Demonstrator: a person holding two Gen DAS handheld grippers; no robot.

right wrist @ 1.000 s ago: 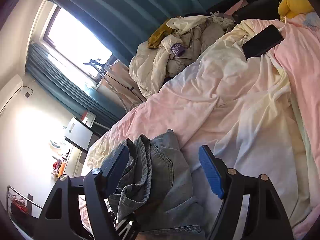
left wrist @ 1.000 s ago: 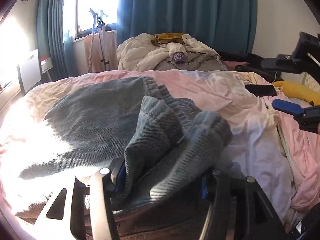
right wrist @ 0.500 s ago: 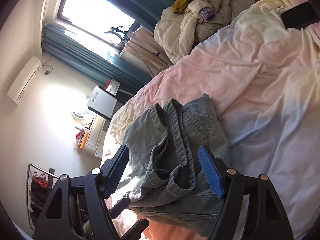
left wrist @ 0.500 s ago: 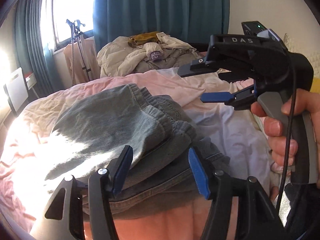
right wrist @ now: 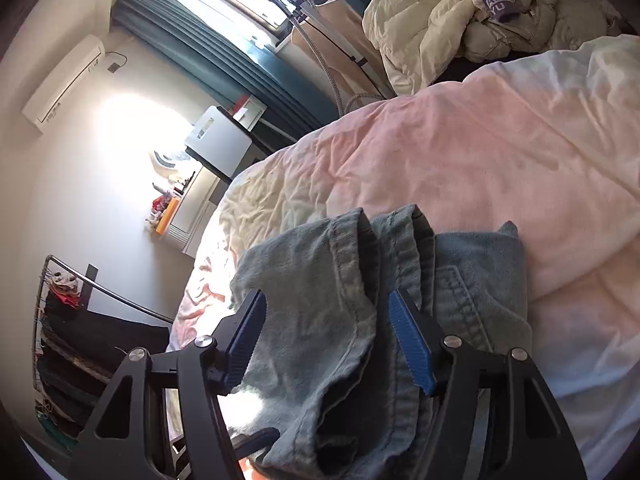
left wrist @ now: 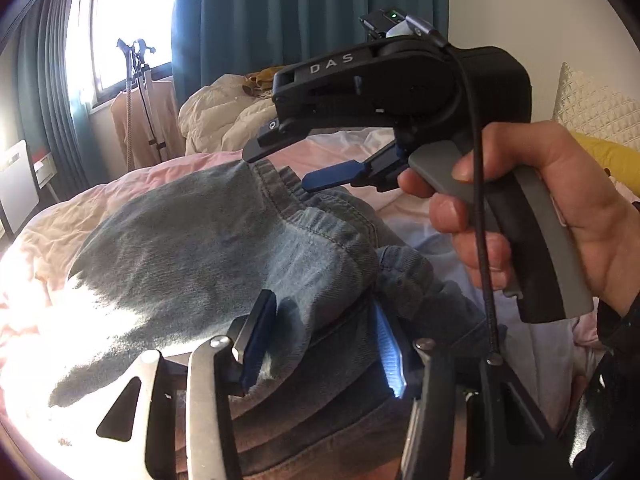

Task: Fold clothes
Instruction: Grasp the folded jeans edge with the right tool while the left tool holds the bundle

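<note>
My left gripper (left wrist: 320,344) is closing, a thick fold of the jeans (left wrist: 192,248) between its 2 blue pads; I cannot tell whether the pads press yet. My right gripper (right wrist: 328,340) is closing too, the bunched waistband between its pads, not clamped. My right hand (left wrist: 552,216) grips its handle. The jeans lie in a heap at the near edge of the bed (right wrist: 480,144), on the pink duvet. Loose laundry (right wrist: 460,20) is piled beyond the bed's far edge.

Jeans (left wrist: 208,256) lying on bed cover (right wrist: 460,152); heap of bedding (right wrist: 480,12) sitting behind the cover; clothes rail (right wrist: 72,312) standing left of the cover.
</note>
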